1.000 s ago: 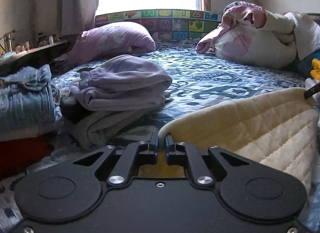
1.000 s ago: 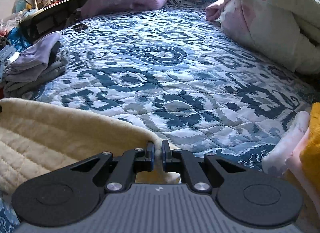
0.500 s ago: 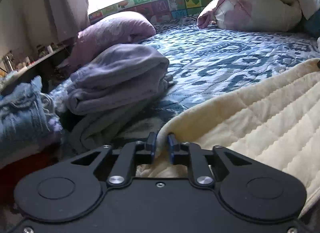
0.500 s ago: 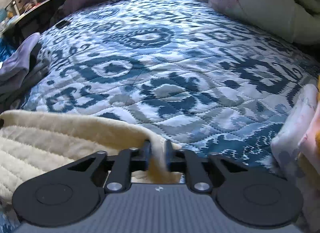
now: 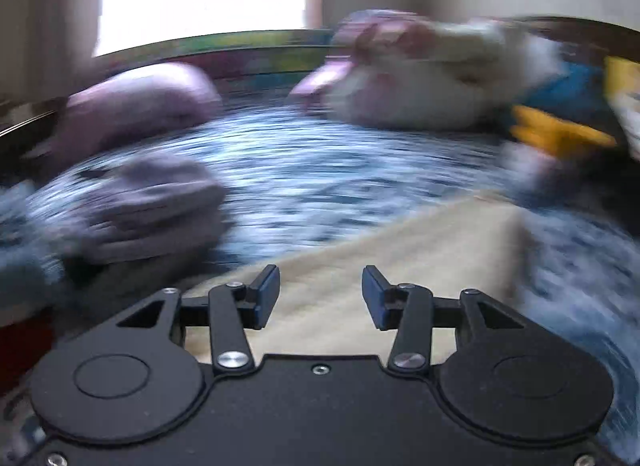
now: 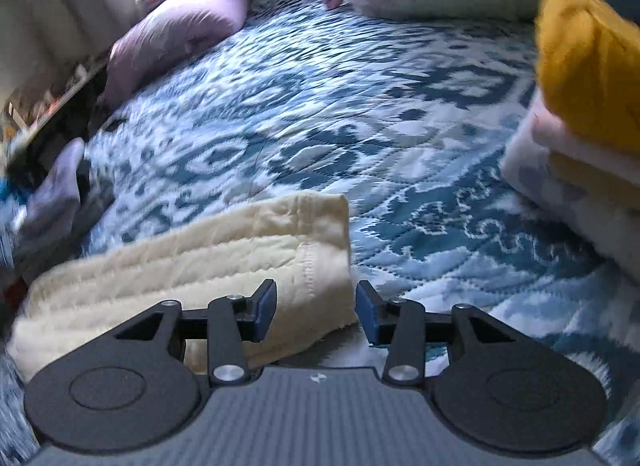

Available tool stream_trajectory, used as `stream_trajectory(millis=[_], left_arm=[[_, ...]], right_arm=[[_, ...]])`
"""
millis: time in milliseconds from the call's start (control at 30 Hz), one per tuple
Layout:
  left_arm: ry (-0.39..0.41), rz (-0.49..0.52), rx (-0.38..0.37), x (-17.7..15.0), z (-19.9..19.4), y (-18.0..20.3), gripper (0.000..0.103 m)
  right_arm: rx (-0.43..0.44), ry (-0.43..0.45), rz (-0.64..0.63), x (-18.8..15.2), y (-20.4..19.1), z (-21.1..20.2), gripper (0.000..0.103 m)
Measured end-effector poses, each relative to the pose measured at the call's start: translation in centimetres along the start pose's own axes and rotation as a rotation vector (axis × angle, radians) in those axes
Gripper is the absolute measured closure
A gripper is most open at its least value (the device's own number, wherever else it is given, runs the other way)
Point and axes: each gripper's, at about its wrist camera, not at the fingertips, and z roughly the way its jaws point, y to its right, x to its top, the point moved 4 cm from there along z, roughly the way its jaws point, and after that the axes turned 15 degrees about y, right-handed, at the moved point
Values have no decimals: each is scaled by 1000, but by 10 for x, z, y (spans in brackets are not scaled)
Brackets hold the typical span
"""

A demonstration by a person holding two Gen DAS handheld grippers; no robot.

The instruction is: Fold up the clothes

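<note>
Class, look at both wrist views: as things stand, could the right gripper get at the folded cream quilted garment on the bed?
Probably yes. The right gripper sits directly over the cream quilted garment, its jaws opening with the garment's right edge between them, pads not pressing. Nothing lies between gripper and cloth; the yellow pile stays off to the right.

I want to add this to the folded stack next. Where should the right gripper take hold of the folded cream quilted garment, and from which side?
Grip the stitched end edge of the folded cream quilted garment, where its layers stack flush, coming in low over the blue patterned bedspread from that open end. The right gripper is opening just in front of it, its fingers not pressing on it.
</note>
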Motion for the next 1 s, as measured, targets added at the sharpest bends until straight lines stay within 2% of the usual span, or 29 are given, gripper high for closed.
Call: stream_trajectory(millis=[67, 133, 167, 267, 300, 333, 433, 500, 567, 600, 633, 667, 700, 867, 900, 933, 967, 1000], left_arm=[[-31, 20, -68, -9, 0, 13, 59], [-65, 22, -121, -19, 2, 23, 65], [-79, 27, -117, -25, 6, 24, 69], [-147, 31, -66, -45, 22, 19, 69], [-162, 21, -58, -51, 26, 16, 69], [-160, 6, -61, -52, 27, 12, 69], [-161, 6, -70, -51, 30, 9, 67], [-164, 4, -76, -52, 32, 6, 66], [-164, -8, -74, -53, 33, 2, 66], [-162, -12, -74, -53, 33, 2, 66], [-159, -13, -73, -52, 32, 2, 66], [-157, -14, -72, -51, 31, 2, 67], [-157, -12, -70, -51, 30, 2, 67], [-154, -15, -67, -52, 29, 2, 67], [-154, -21, -68, -53, 29, 1, 67], [-154, -23, -69, -53, 29, 1, 67], [-153, -26, -71, -54, 29, 0, 67], [-153, -28, -72, -54, 29, 0, 67]], right_arm=[[0, 18, 56, -1, 6, 1, 59], [-4, 26, 80, -3, 10, 4, 59], [-7, 31, 92, -5, 12, 6, 59], [-3, 25, 136, -6, 15, 13, 58], [-1, 18, 151, -7, 15, 15, 64], [1, 12, 167, -8, 16, 17, 84], [16, 5, 202, -4, 16, 15, 91], [20, 13, 215, 5, 16, 3, 92], [-16, 14, 167, 8, 15, 1, 91], [-44, 14, 121, 9, 14, 2, 85], [-72, 15, 76, 10, 13, 3, 72], [-96, 17, 33, 10, 12, 4, 65], [-80, 34, 28, 11, 12, 6, 57], [-39, 73, 43, 15, 15, 30, 59], [-18, 76, 54, 15, 15, 36, 68], [1, 78, 64, 15, 15, 41, 87], [8, 72, 68, 15, 12, 45, 95], [15, 69, 73, 14, 10, 48, 99]])
